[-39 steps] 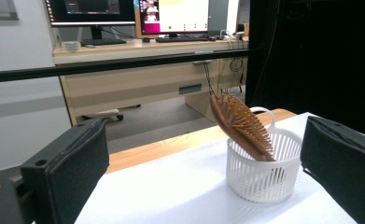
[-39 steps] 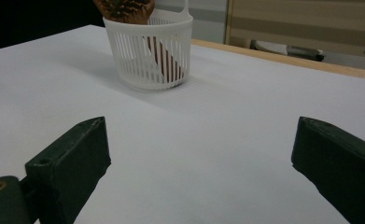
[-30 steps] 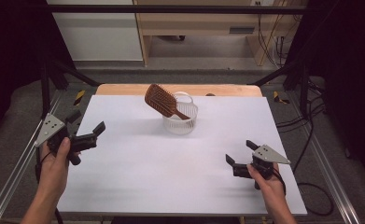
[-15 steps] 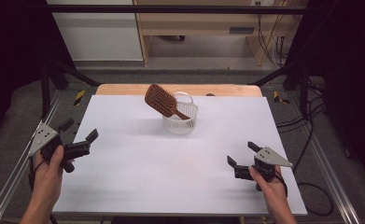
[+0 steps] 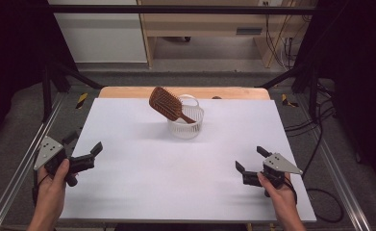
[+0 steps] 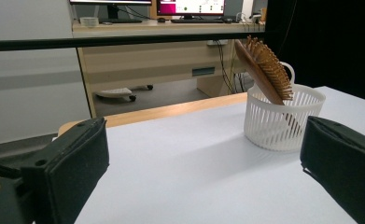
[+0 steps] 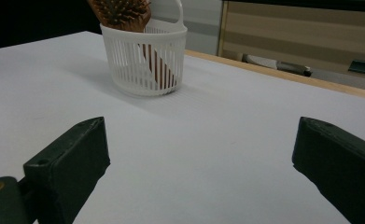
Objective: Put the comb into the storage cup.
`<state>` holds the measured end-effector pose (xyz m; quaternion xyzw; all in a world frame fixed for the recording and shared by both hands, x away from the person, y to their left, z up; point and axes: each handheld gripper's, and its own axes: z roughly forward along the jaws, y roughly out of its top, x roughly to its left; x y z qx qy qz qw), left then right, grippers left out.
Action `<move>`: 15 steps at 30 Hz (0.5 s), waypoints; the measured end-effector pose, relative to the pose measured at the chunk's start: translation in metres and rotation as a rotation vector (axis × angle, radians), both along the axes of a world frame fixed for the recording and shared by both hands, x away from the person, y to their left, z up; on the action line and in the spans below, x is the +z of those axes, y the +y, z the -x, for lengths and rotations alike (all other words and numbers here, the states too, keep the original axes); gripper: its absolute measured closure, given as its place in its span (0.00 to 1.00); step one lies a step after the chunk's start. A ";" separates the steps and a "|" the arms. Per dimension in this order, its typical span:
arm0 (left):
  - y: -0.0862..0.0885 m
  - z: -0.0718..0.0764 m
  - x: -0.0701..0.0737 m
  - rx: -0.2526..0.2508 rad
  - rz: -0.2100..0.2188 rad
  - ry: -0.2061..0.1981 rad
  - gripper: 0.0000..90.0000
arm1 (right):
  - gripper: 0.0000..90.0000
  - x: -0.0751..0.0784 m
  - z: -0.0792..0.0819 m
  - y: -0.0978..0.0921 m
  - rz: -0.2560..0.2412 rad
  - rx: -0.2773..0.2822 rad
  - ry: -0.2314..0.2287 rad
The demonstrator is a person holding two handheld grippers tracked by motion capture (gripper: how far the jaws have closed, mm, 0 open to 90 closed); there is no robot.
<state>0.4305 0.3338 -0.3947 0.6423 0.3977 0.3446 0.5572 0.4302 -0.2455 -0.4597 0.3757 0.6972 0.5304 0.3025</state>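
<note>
My left gripper point(image 5: 82, 156) sits at the table's point(image 5: 142, 192) near-left edge, well apart from the basket point(image 5: 185, 126), its jaws spread wide with nothing between them. In the left gripper view the two black jaws stand far apart and the basket point(image 6: 283, 116) shows between them, toward the right one. My right gripper point(image 5: 251, 166) rests near the table's near-right corner, also well clear of the basket, jaws likewise parted and empty; the right gripper view looks across bare white tabletop to the basket point(image 7: 143, 58).

The brush point(image 5: 167, 104) stands handle-down in the basket, its wooden head leaning out over the rim toward the far-left, bristles facing up and outward. The basket itself stands upright toward the far side of the table, near its middle, with its loop handle on the far side.

I judge that the brush is already lodged in the basket and both grippers are parked at the near edge, so this looks like either the end of a placing step or the pause before a fresh reach. If the brush is to come out, the next move calls for one gripper to travel forward to the basket, approach the tilted head or upper handle from above, and close across the wood rather than the bristles. The basket looks light; I would expect it to tip or drag unless the other gripper steadies its rim.
</note>
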 end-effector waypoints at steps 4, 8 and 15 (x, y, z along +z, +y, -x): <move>-0.003 0.002 -0.009 -0.006 -0.002 0.015 0.02 | 0.05 -0.001 0.000 0.000 0.001 0.002 -0.004; -0.005 0.005 -0.016 -0.001 0.006 0.019 0.02 | 0.05 -0.002 0.001 0.001 0.008 0.009 -0.004; -0.010 0.008 -0.025 -0.005 0.015 0.022 0.02 | 0.05 -0.003 0.001 0.002 0.018 0.015 -0.011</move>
